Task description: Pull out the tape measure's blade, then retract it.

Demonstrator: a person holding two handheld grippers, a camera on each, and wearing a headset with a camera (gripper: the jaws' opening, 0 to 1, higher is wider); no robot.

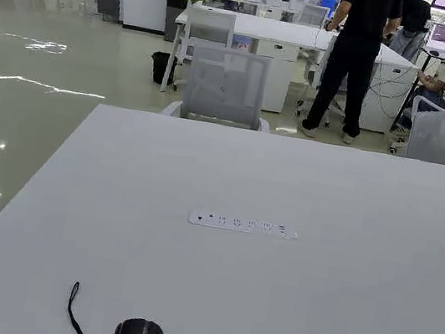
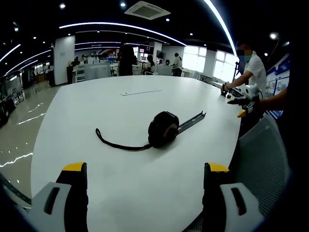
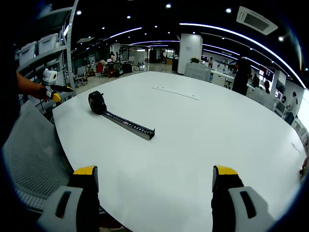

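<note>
The left gripper (image 2: 146, 167) and the right gripper (image 3: 155, 170) each had jaws wide apart, holding nothing. The tape measure (image 2: 163, 128) lay untouched on the white desk (image 1: 270, 293) near the person's edge, well apart from both, its blade (image 2: 190, 121) drawn out flat toward the right and its strap (image 2: 116, 142) trailing left.

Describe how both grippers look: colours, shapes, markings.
The left gripper and right gripper look alike: each has two black jaws with yellow tips, and each jaw rises from a pale grey block with a dark oblong slot. Seen in each other's views, their bodies look white.
</note>
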